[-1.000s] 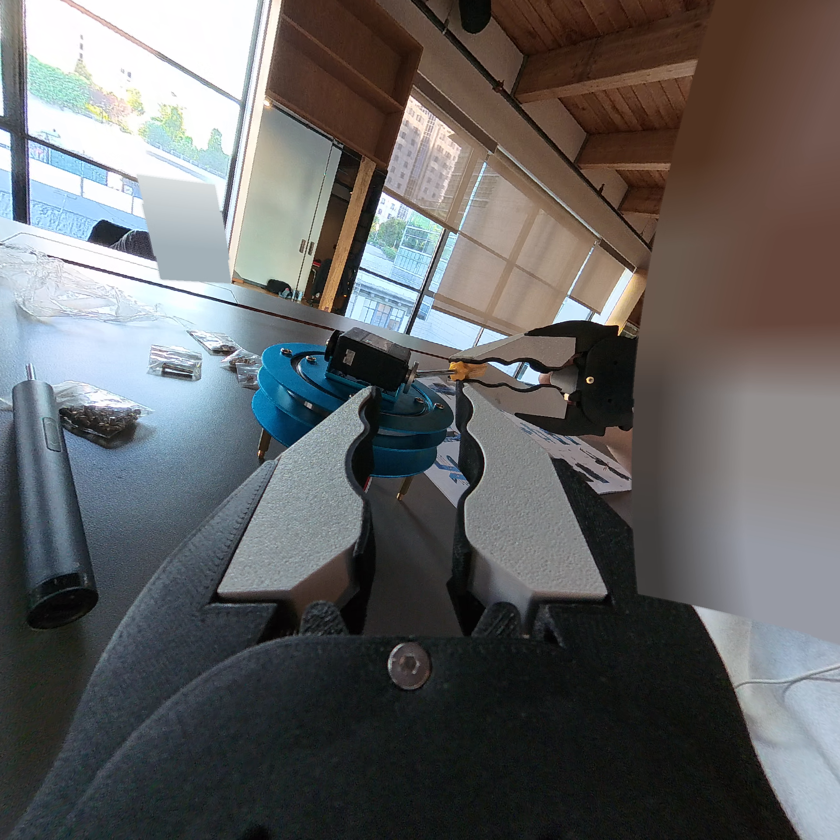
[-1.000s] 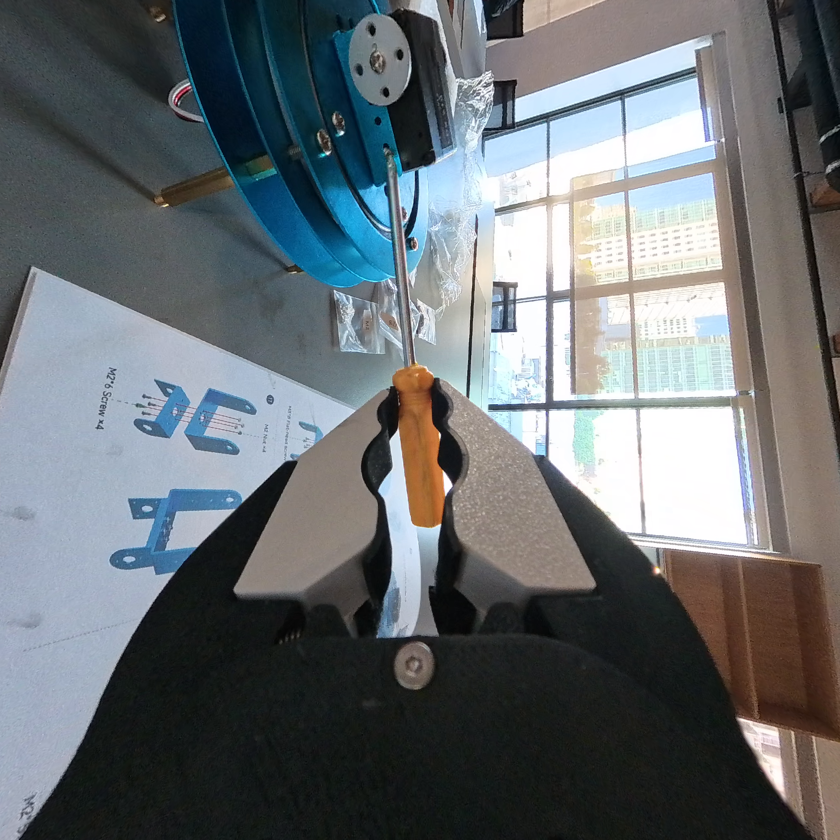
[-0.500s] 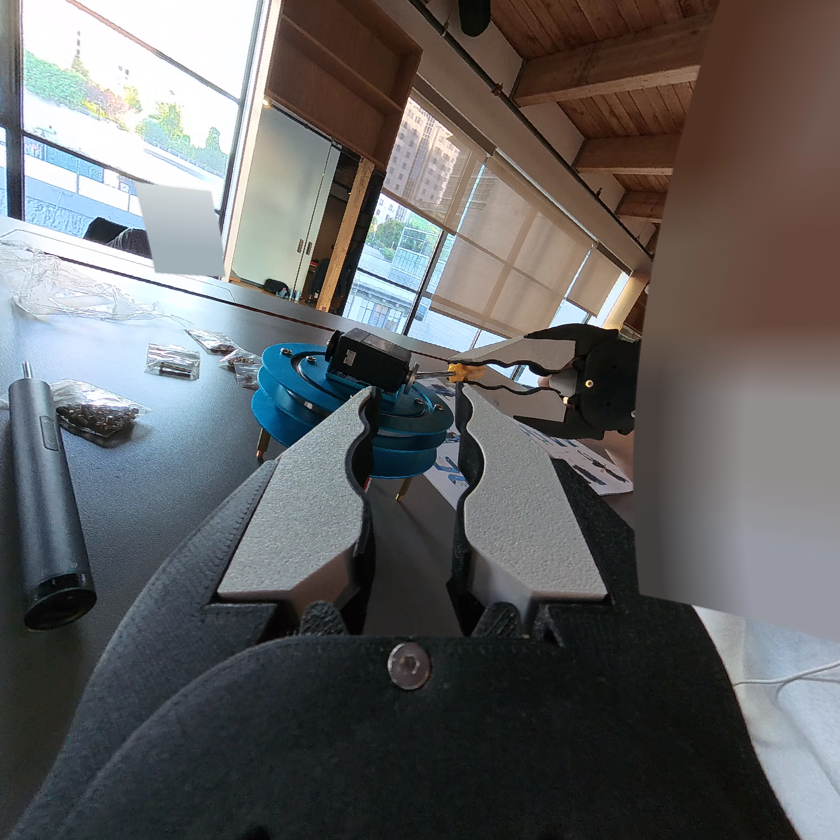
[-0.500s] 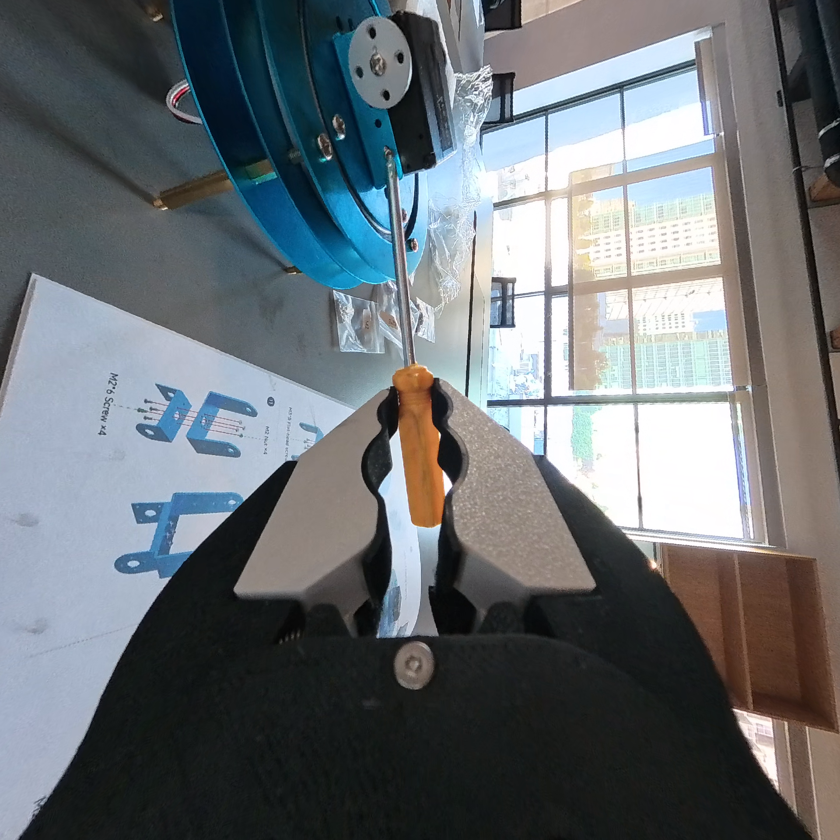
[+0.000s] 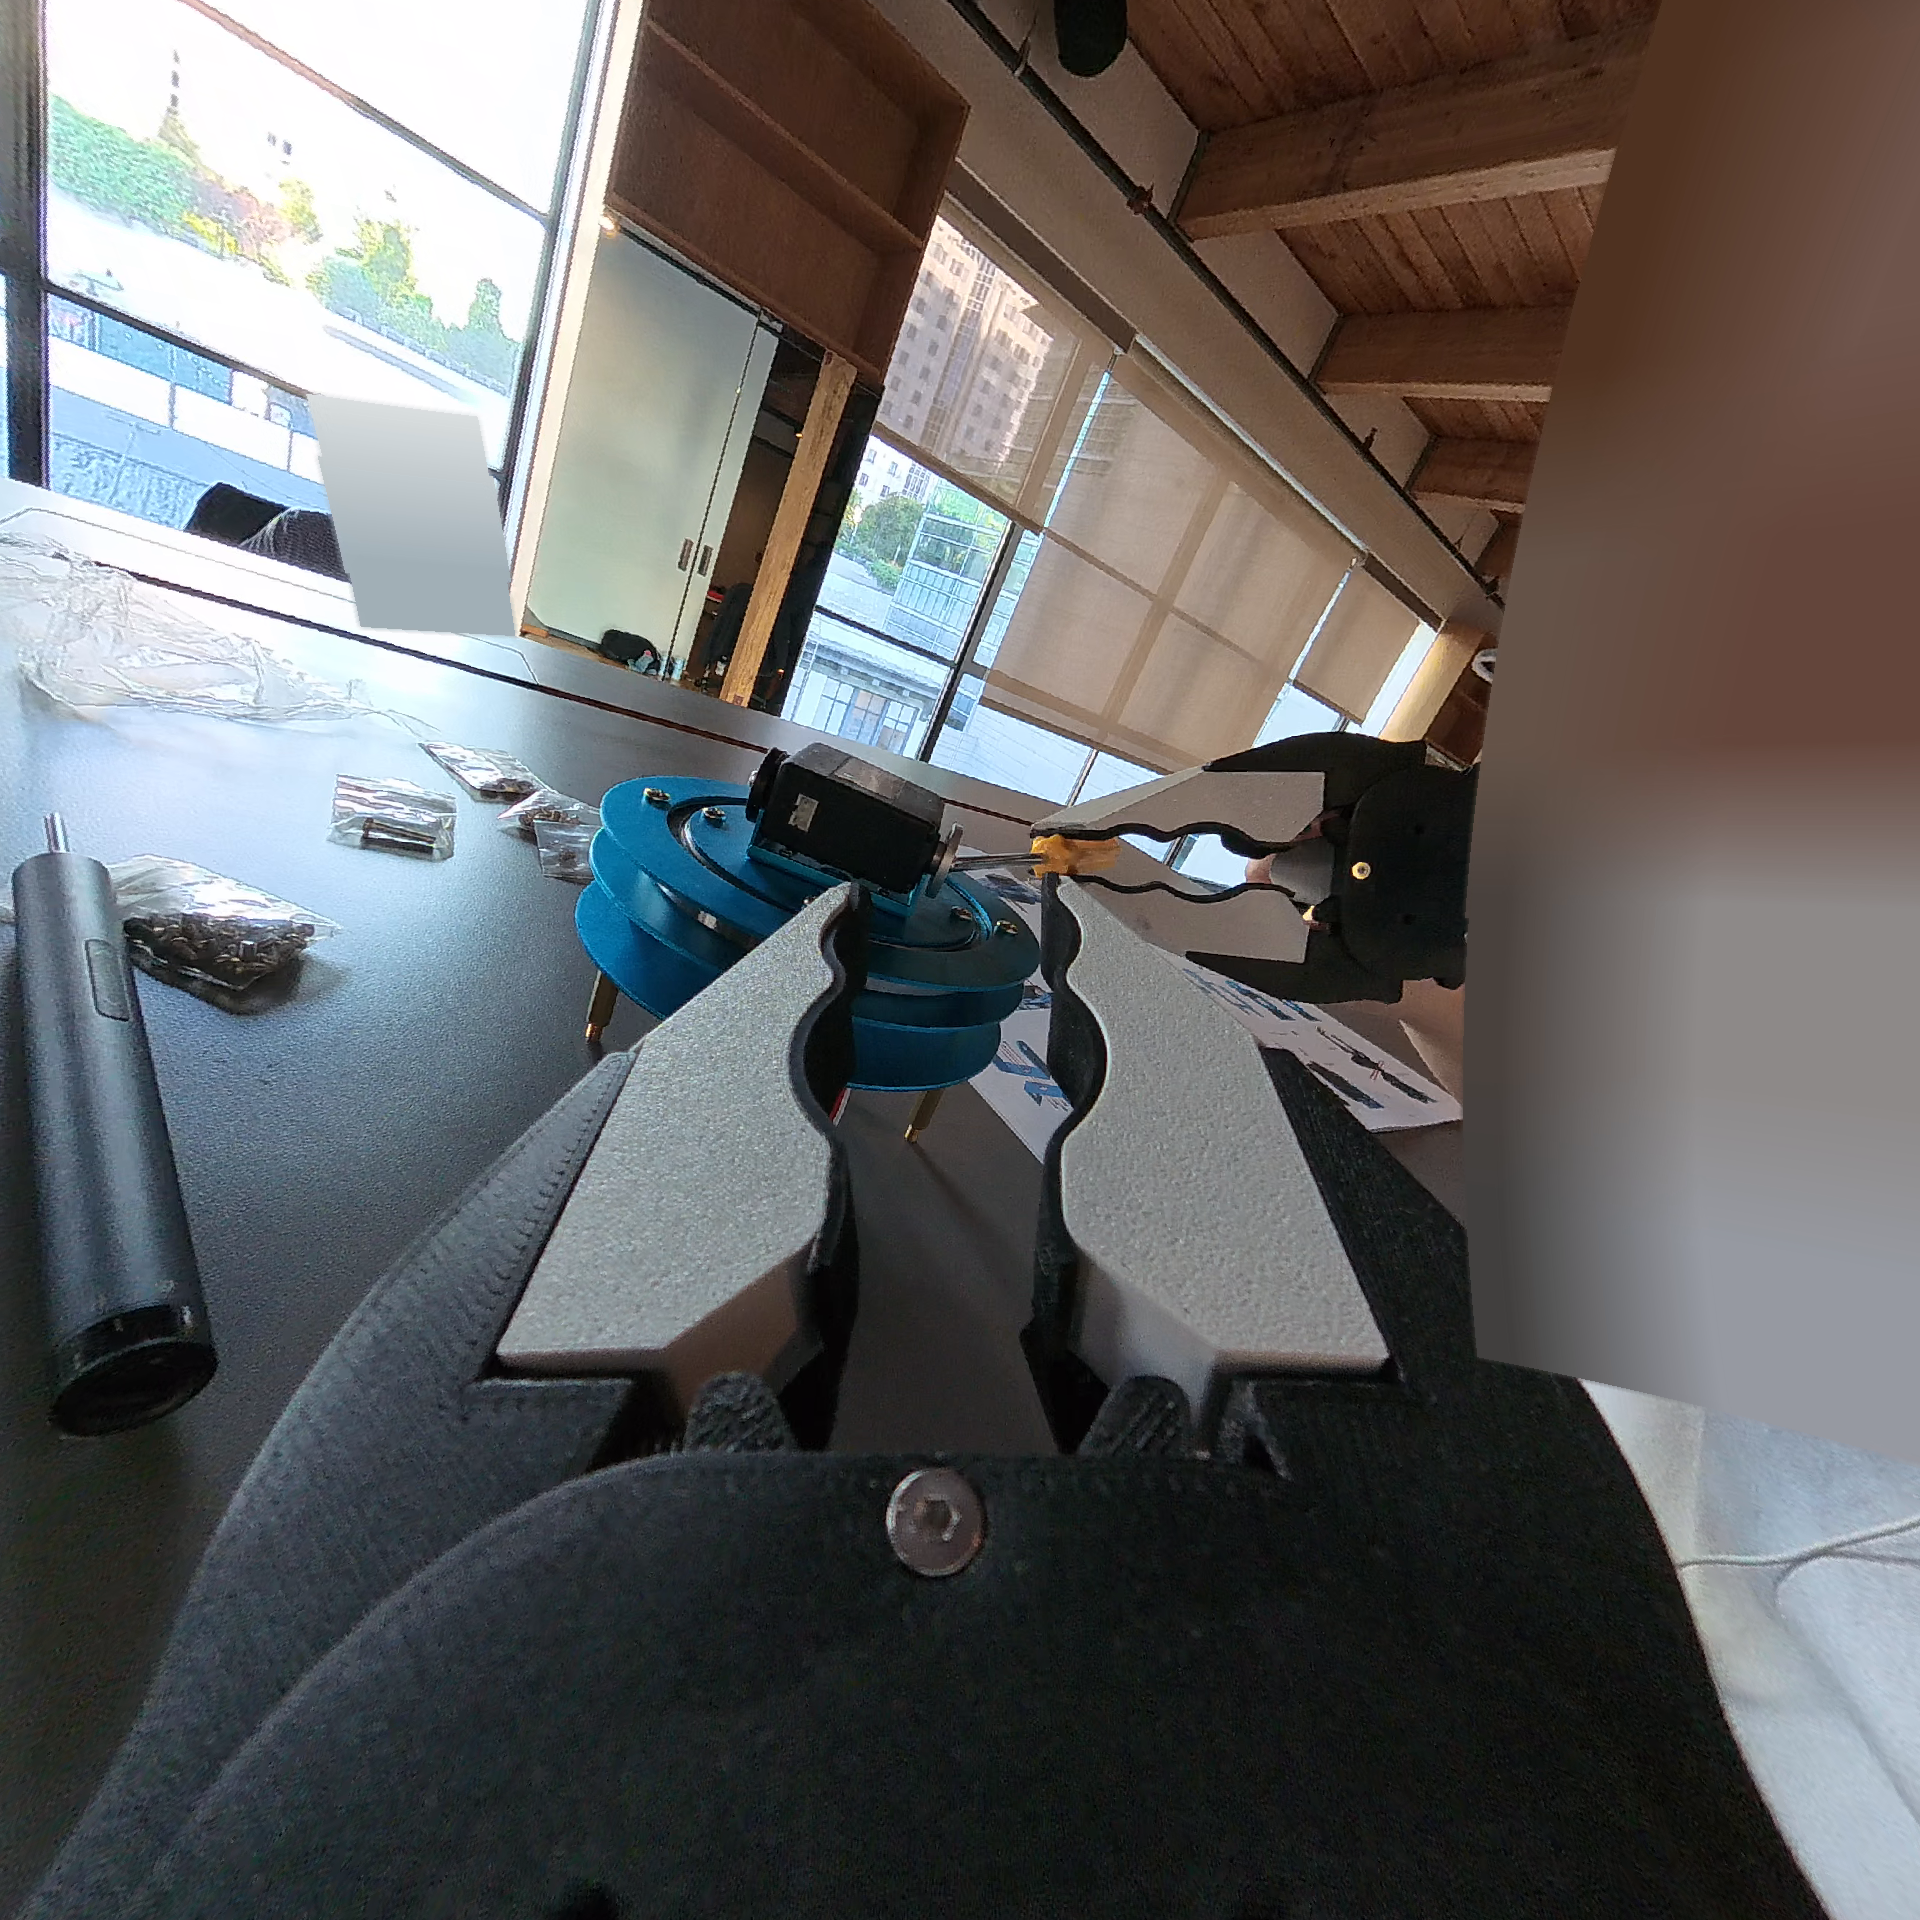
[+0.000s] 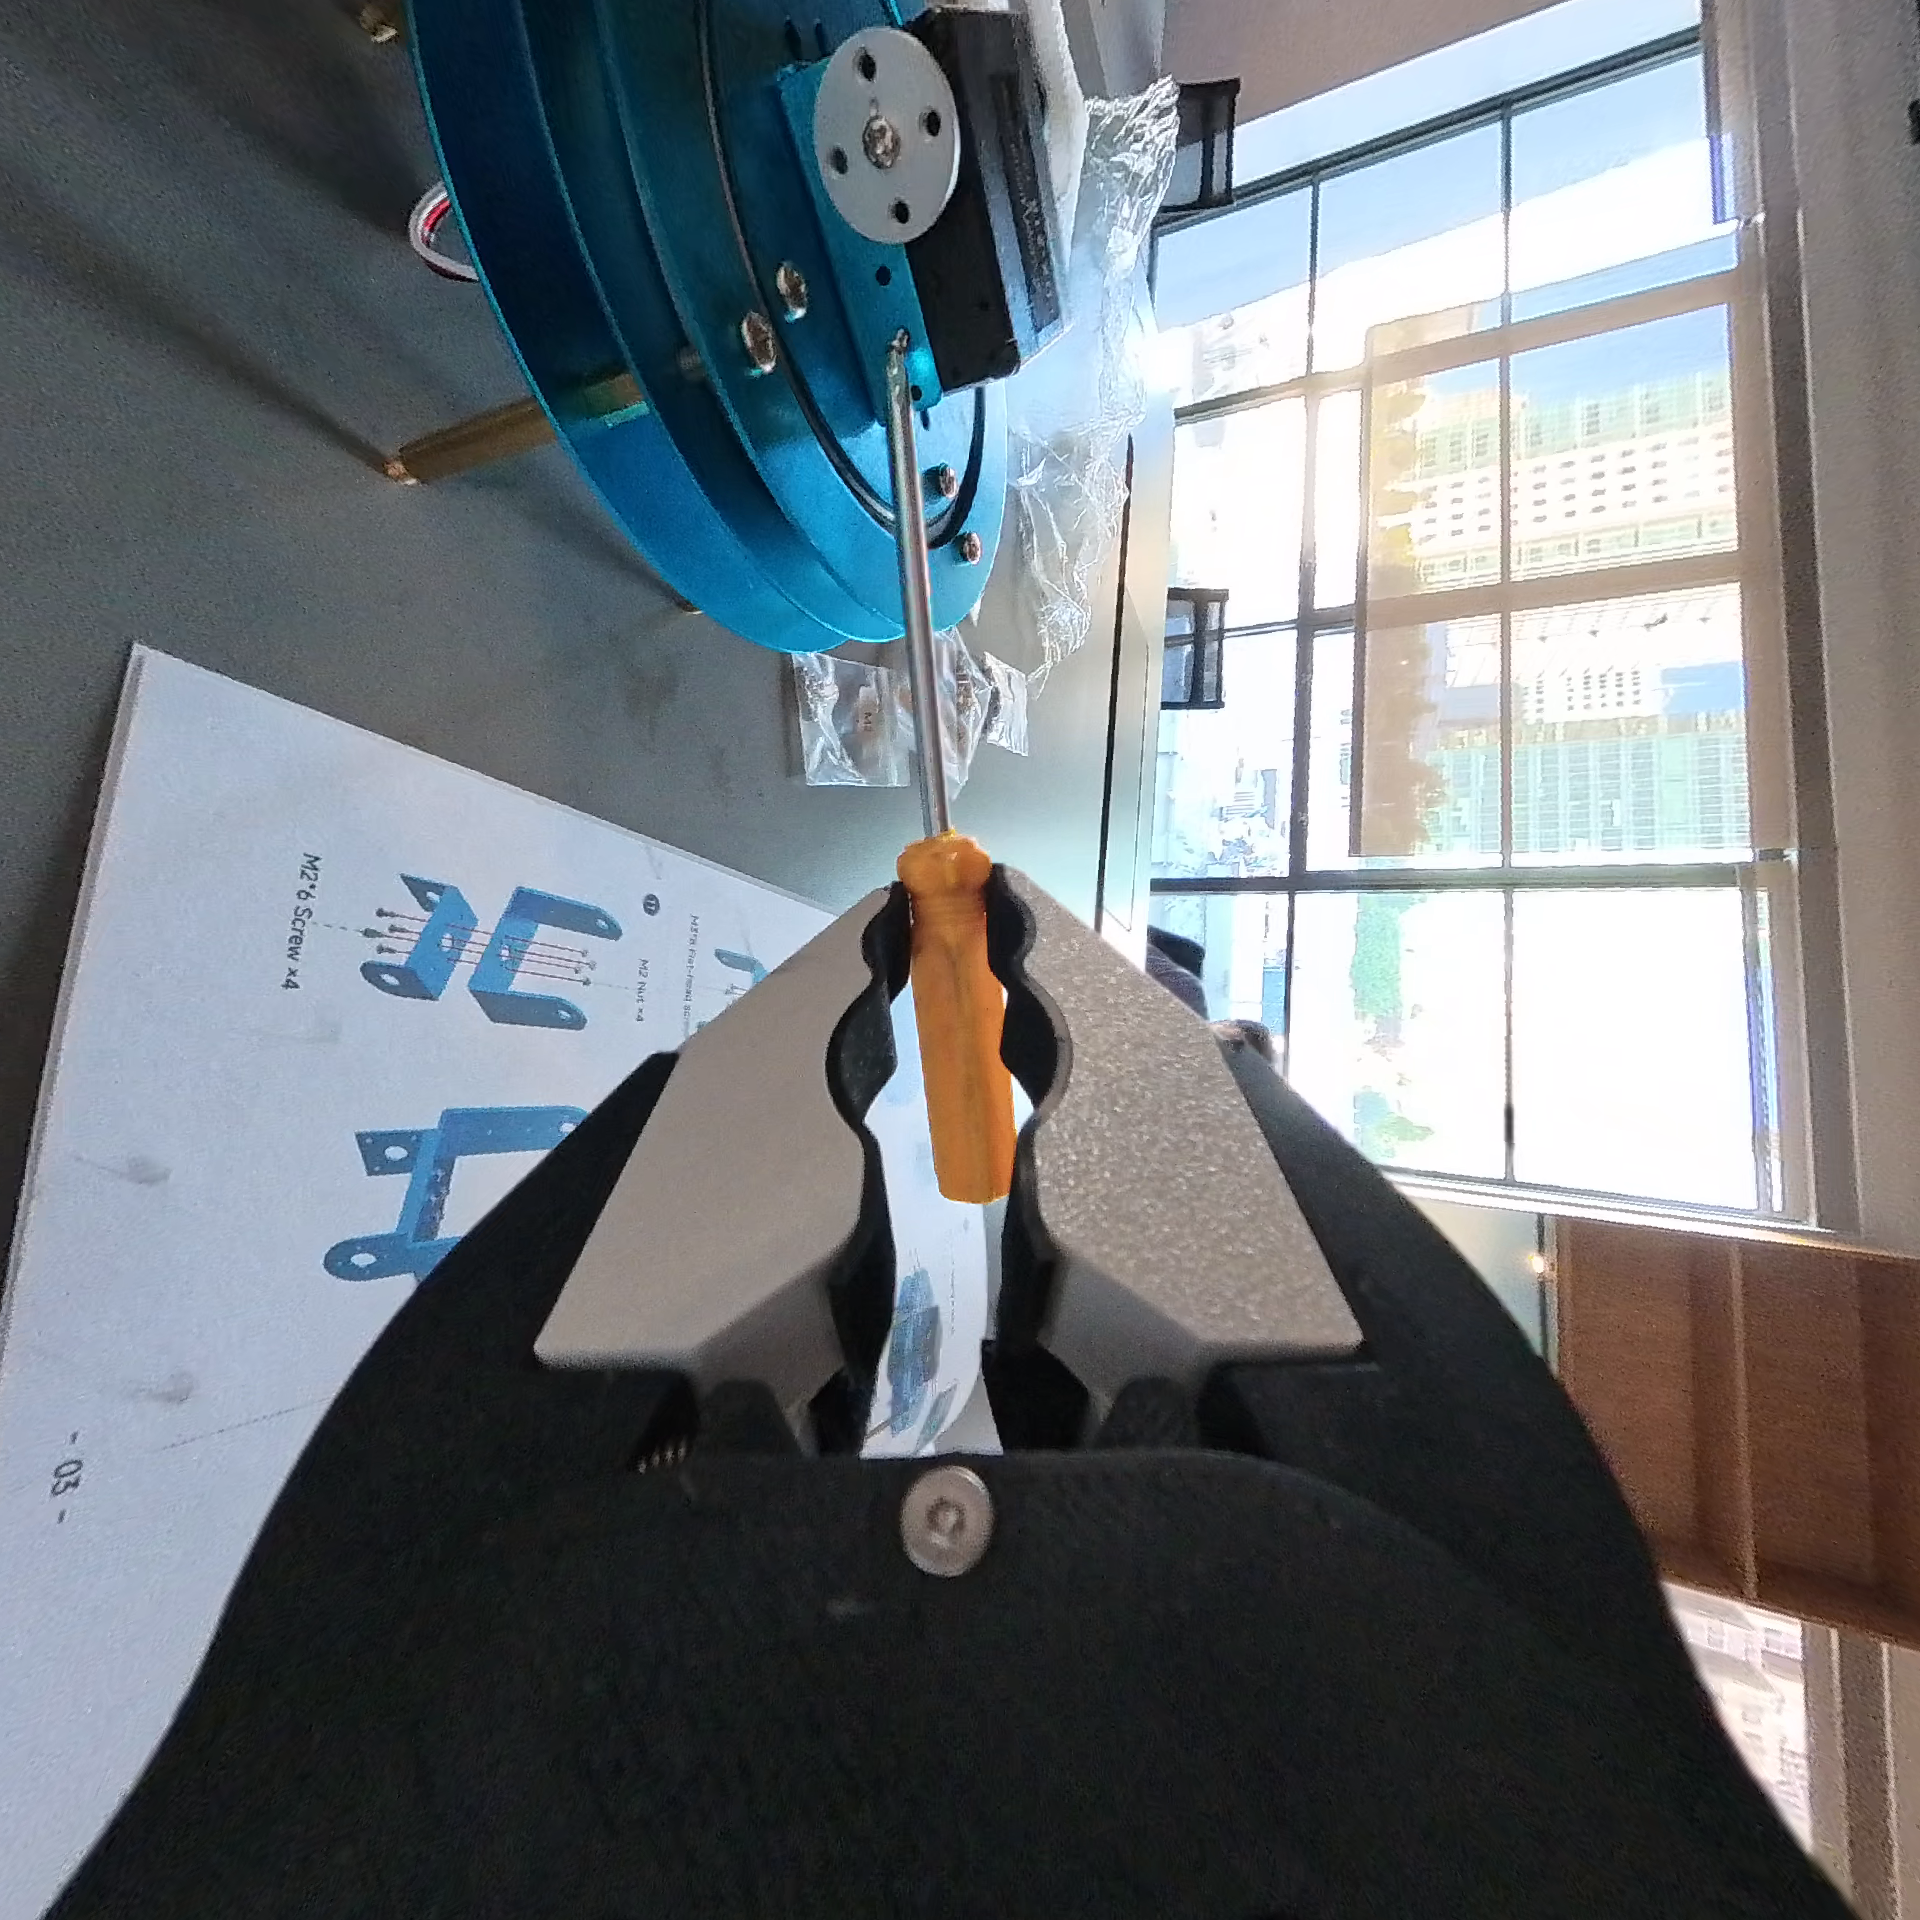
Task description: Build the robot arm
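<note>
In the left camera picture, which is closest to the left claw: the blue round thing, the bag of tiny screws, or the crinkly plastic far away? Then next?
1. Blue round thing, just past the left claw.
2. Bag of tiny screws, off left.
3. Crinkly plastic, far left, at the back.

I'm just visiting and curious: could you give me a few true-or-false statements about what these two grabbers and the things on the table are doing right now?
1. The right gripper clamps an orange-handled screwdriver. True.
2. The left gripper holds the black cylinder. False: it is open and empty; the cylinder lies on the table.
3. The screwdriver tip meets the blue disc assembly. True.
4. The printed sheet covers the assembly. False: it lies beside it.
</note>
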The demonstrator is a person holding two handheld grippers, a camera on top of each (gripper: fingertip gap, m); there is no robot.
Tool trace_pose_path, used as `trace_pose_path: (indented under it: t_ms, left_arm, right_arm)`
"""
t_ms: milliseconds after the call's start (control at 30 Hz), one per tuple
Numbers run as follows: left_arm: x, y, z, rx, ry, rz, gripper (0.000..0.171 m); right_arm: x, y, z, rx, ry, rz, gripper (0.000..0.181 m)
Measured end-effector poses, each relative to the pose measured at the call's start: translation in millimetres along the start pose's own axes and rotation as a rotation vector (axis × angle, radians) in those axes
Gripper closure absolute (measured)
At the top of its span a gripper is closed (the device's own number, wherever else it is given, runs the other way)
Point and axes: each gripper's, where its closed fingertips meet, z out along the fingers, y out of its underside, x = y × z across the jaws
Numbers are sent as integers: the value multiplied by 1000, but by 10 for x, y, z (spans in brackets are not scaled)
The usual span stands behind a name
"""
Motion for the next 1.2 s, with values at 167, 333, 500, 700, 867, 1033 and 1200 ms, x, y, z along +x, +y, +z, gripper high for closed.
trace_pose_path:
  t_ms: [167, 333, 500, 700, 867, 1033, 1200]
  left_arm:
    - [-4, -6, -9, 1, 1, 0, 141]
    - [-6, -3, -21, 3, 3, -4, 140]
    - [7, 9, -33, 2, 5, -7, 140]
    - [11, -2, -12, -1, 11, -5, 140]
    - [-12, -19, -5, -1, 11, -7, 140]
    - [-31, -23, 32, 2, 8, -11, 140]
    - [-47, -47, 68, 9, 7, -6, 141]
  right_arm:
    - [-23, -6, -4, -9, -23, 16, 168]
    - [-64, -14, 1, -18, -59, 44, 168]
    - [-77, -20, 1, -17, -74, 68, 168]
    - [-77, -30, -2, -18, -85, 76, 168]
    - [-80, -25, -1, -18, -101, 90, 168]
    - [-85, -29, 2, -17, -122, 115, 168]
    - [-84, -26, 4, -22, -136, 113, 168]
